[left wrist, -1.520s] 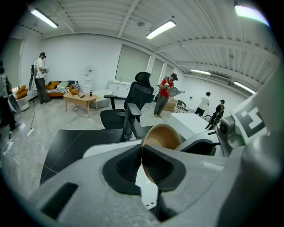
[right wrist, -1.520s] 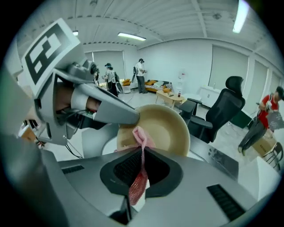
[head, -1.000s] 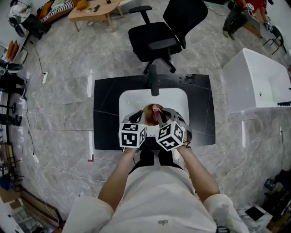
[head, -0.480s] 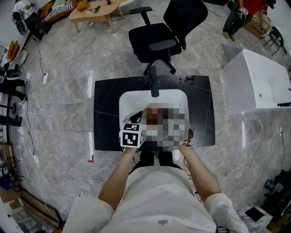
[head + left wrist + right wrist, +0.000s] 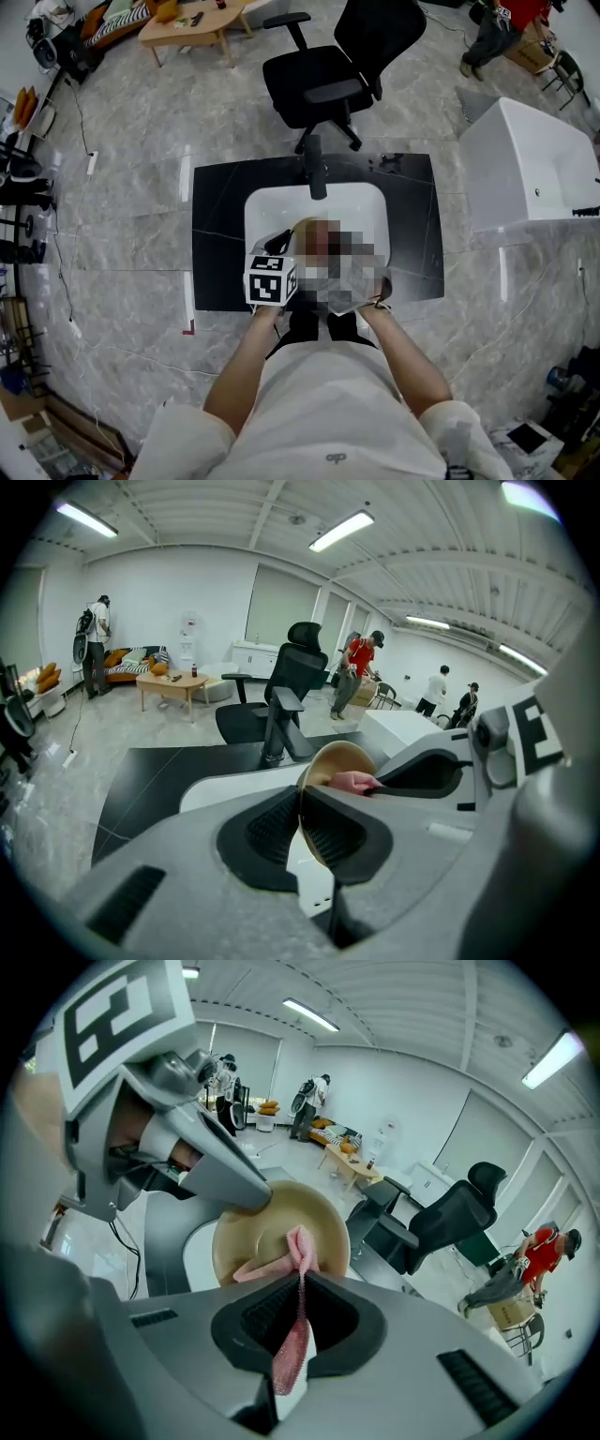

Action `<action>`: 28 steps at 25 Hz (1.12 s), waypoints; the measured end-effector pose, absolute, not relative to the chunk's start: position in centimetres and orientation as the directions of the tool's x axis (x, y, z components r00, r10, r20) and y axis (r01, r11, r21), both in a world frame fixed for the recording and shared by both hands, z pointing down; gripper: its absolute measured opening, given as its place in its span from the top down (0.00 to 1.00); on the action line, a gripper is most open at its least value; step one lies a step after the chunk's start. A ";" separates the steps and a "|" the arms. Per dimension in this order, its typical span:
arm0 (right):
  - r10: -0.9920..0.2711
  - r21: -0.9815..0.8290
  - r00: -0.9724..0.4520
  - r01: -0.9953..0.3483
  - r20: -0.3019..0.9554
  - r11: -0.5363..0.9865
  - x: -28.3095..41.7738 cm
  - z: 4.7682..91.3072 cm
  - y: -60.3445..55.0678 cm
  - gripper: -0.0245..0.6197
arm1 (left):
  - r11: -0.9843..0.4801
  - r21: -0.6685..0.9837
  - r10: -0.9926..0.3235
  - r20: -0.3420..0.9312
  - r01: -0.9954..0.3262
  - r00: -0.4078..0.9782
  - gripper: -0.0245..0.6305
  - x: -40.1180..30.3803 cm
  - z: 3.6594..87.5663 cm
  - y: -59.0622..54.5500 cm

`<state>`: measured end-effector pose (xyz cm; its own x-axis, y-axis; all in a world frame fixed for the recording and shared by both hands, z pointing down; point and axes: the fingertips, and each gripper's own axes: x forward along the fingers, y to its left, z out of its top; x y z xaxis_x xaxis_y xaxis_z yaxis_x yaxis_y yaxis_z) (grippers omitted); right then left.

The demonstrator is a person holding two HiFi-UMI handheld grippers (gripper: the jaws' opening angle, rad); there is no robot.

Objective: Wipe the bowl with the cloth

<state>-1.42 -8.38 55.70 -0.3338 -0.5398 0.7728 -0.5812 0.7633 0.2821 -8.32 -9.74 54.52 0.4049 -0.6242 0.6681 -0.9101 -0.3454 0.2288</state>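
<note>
1. Bowl [image 5: 248,1232] of tan colour is held tilted over the white sink [image 5: 265,202], with its hollow turned toward the right gripper [image 5: 300,1314].
2. The left gripper [image 5: 302,825] is seen over the near left part of the sink. Its jaws are pressed together on the bowl's thin rim, which is caught edge-on between the dark pads.
3. The right gripper is placed over the near right part of the sink, just beside the left one; in the head view it cannot be made out clearly.
4. Its jaws are pinched tight on a pink cloth [image 5: 298,1241]. A strip of the cloth is trapped between the pads, and its end is left hanging out below them.
5. The upper fold of the cloth is laid against the inside of the bowl, over the middle of the sink.
6. A black faucet [image 5: 316,169] is mounted at the far edge of the sink, and a black counter [image 5: 216,244] is spread round the sink on all sides.
7. A black office chair [image 5: 328,66] is parked beyond the sink, past the faucet.
</note>
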 end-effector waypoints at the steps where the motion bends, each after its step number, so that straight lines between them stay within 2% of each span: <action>1: -0.544 0.281 -0.334 -0.589 0.770 0.758 -1.4 55.6 -8.6 0.94 | -0.354 0.227 -0.623 0.666 -0.908 0.409 0.93 -8.0 54.4 -9.7; 13: -0.553 0.276 -0.404 -0.565 0.729 0.778 -2.9 54.2 -9.6 0.94 | -0.430 0.226 -0.609 0.643 -0.874 0.465 0.93 -6.3 53.1 -9.4; 21: -0.478 0.235 -0.460 -0.490 0.749 0.840 -4.4 54.9 -8.0 0.94 | -0.448 0.206 -0.618 0.632 -0.870 0.467 0.93 -6.0 52.8 -9.3; 28: -0.466 0.287 -0.400 -0.431 0.789 0.855 -3.9 55.9 -7.1 0.94 | -0.421 0.210 -0.627 0.636 -0.882 0.450 0.93 -7.0 52.7 -9.6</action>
<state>-3.95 -7.11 55.89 -0.3999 -0.4663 0.7891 -0.4309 0.8555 0.2871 -6.97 -9.65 52.65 0.4502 -0.6268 0.6360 -0.8825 -0.4210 0.2098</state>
